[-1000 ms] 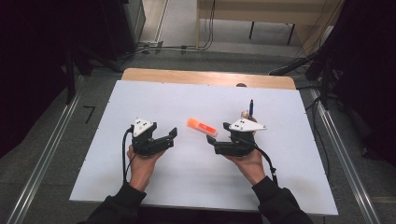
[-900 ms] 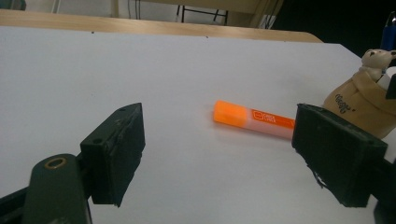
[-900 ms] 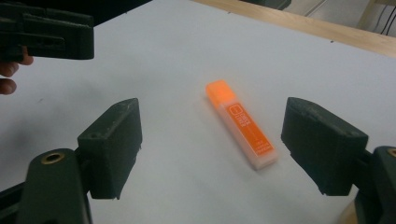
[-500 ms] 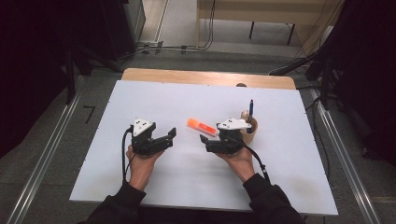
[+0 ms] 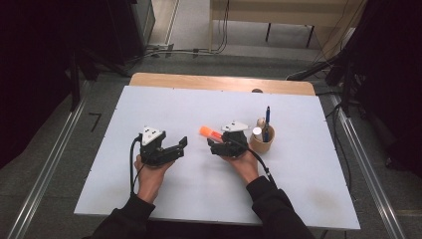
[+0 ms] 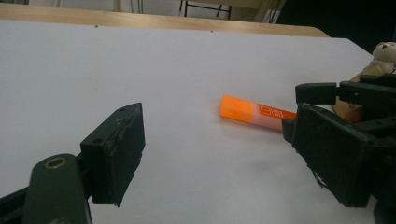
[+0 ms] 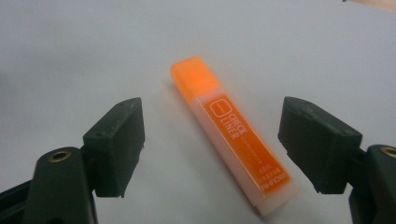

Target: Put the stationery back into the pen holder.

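An orange highlighter (image 5: 210, 133) lies flat on the white tabletop (image 5: 174, 109), just left of a tan pen cup (image 5: 262, 143). My right gripper (image 5: 215, 142) is open at the highlighter's near end. In the right gripper view the highlighter (image 7: 233, 140) lies on the table between the two spread jaws of my right gripper (image 7: 219, 142), orange cap pointing away, touching neither jaw. My left gripper (image 5: 178, 148) is open and holds nothing, left of the highlighter. From my left gripper (image 6: 226, 156) the highlighter (image 6: 254, 111) lies ahead, with the right gripper (image 6: 369, 93) at its far end.
The pen cup holds a blue pen (image 5: 267, 117), a white-capped item and a small bear-shaped figure (image 6: 385, 50). A wooden strip (image 5: 219, 82) runs along the table's far edge. Dark floor, cables and metal rails surround the table.
My right gripper has moved left, away from the pen cup, and now has the highlighter between its open jaws. The left gripper has stayed where it was.
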`<state>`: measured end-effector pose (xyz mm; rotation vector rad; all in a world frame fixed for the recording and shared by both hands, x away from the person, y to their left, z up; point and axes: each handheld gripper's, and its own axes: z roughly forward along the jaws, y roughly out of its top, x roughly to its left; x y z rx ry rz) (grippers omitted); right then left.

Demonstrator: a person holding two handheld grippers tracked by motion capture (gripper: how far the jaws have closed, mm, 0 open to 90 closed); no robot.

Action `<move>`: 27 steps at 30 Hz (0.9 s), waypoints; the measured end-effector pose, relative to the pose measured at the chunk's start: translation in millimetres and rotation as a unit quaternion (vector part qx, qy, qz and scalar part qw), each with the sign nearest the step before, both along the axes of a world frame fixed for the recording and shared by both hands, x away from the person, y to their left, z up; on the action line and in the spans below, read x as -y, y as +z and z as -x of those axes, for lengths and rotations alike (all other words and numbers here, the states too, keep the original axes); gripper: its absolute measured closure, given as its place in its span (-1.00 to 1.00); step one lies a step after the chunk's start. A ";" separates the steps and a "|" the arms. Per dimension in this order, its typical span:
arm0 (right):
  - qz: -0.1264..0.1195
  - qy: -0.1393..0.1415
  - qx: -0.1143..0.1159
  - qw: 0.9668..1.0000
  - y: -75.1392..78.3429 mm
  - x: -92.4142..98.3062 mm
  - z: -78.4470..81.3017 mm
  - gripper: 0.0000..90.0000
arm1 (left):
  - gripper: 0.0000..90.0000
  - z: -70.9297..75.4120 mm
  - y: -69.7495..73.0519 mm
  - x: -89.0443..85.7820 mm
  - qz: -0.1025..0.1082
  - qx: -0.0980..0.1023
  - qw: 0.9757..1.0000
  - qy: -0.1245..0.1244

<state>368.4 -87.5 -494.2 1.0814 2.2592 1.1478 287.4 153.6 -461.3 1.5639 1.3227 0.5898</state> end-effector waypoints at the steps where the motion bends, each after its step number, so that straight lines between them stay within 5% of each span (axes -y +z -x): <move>1: 0.000 -0.001 -0.002 1.000 -0.9 -1.2 -2.4 -0.52 | -0.60 -0.1 -0.1 -0.1 0.000 0.000 1.000 0.000; 27: 0.034 0.034 -0.017 0.999 -10.7 -13.2 -31.5 -0.10 | -0.60 -0.9 -2.2 0.1 -0.005 -0.003 1.000 -0.001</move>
